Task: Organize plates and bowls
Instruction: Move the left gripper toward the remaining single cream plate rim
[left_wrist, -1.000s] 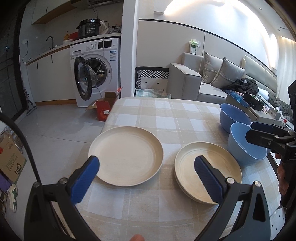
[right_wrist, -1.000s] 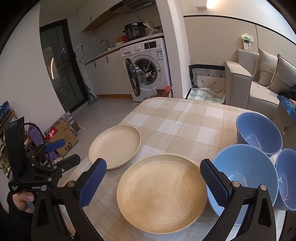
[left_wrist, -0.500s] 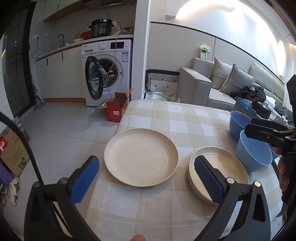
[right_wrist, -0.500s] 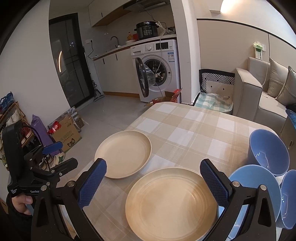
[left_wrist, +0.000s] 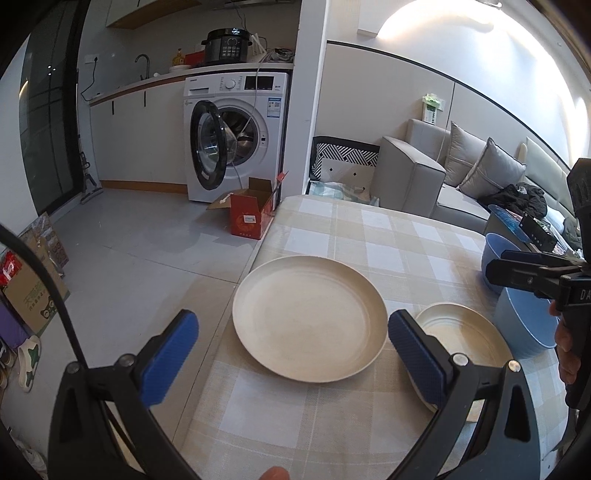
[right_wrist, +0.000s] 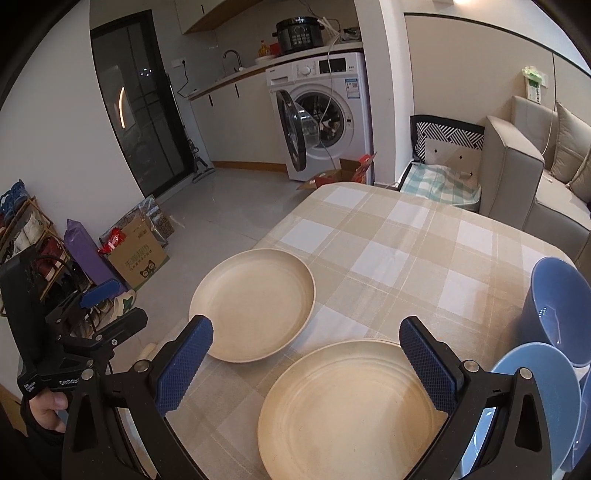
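1. Left gripper (left_wrist: 293, 360): jaws spread wide, nothing between the blue pads (left_wrist: 168, 356), held above the near left edge of the checked tablecloth (left_wrist: 388, 240).
2. Right gripper (right_wrist: 306, 363): jaws likewise wide apart, empty, poised over the near plate; also seen from the left wrist view at far right as a black body gripped by a hand (left_wrist: 567, 343).
3. Single cream plate (left_wrist: 308, 317): flat on the cloth near the table's left edge, right way up, opening facing the ceiling. Round, so no long axis to speak of.
4. Stacked cream plates (right_wrist: 354, 408): just right of the single plate, apart from it by a narrow strip of cloth, also flat and facing up; layered rim visible in the left wrist view (left_wrist: 463, 338).
5. Blue bowls: one near (right_wrist: 535, 391), one farther back (right_wrist: 557, 306), a third cut off at the right frame edge (right_wrist: 584, 417); all upright, mouths up, clustered along the table's right side, just beside the plate stack. Contact between bowls impossible to confirm.
6. Beyond the table: washing machine (left_wrist: 236, 136) with door swung open, red cardboard box (left_wrist: 249, 216) on the floor, grey sofa (left_wrist: 443, 181) at right.
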